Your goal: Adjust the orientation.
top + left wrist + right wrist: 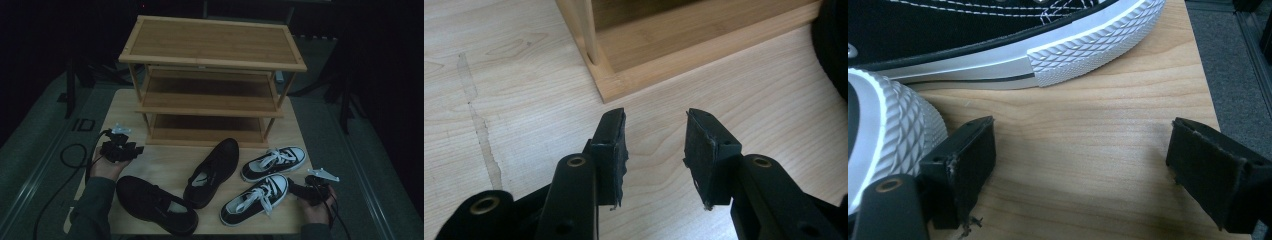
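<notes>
Two black leather shoes point(155, 205) point(212, 171) and two black-and-white canvas sneakers point(274, 162) point(256, 199) lie on the light wooden table point(165, 167) in front of a three-tier wooden shoe rack point(212, 80). My left gripper point(131, 150) is open above the table at the left, near the rack's lower left corner point(611, 85). At the right edge my right gripper point(295, 188) is open just beside the toe of the nearer sneaker point(893, 130). The farther sneaker's toe cap point(1088, 45) lies ahead of it. Nothing is between either pair of jaws.
A black cable point(70, 160) trails off the table's left side onto the grey floor. The table's right edge point(1205, 75) runs close to my right gripper. Dark stands point(345, 100) rise at both sides of the rack.
</notes>
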Motion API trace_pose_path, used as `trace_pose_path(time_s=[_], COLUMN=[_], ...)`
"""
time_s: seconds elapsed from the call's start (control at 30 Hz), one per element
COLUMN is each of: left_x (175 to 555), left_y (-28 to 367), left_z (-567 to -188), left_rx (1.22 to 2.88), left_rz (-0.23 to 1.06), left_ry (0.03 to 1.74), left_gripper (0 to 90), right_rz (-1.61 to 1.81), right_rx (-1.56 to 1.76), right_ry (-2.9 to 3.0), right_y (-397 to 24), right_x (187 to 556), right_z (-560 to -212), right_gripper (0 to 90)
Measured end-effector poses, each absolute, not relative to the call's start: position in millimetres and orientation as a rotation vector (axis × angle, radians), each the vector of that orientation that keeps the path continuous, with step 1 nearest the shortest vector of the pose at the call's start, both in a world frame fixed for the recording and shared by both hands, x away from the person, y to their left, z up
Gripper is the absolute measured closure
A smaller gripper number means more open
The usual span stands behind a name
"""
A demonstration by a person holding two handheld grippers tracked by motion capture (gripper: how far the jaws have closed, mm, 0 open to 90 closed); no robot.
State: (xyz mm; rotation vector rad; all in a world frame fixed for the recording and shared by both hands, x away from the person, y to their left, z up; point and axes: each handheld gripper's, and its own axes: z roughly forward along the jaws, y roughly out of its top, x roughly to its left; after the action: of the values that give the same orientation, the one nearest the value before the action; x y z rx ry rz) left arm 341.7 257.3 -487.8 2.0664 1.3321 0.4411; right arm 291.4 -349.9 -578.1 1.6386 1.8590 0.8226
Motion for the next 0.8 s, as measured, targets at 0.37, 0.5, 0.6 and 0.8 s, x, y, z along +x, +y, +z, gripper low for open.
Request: trace_pose_path(time_s=[0.37, 0.5, 0.6, 0.8], left_x=[330.7, 327.1, 324.5, 320.1], left_y=[254.8, 254.0, 253.5, 252.9], left_z=[-482.7, -480.7, -479.1, -476.6], left_rx=[2.054, 2.059, 2.059, 2.070], left_rz=[0.440, 0.434, 0.430, 0.422], left_ry=[1.297, 1.284, 1.276, 1.266], left_gripper=[60.1, 60.0, 60.1, 60.1], right_rz=[0.823, 0.823, 0.823, 0.823], right_rx=[1.638, 1.638, 1.638, 1.638], right_ry=[1.859, 1.859, 1.859, 1.859], right_y=[-349.9, -349.9, -349.8, -349.8], right_x=[291.4, 291.4, 291.4, 291.4], right_z=[-578.1, -578.1, -578.1, -578.1], right_gripper=[12.3, 12.3, 12.3, 12.3])
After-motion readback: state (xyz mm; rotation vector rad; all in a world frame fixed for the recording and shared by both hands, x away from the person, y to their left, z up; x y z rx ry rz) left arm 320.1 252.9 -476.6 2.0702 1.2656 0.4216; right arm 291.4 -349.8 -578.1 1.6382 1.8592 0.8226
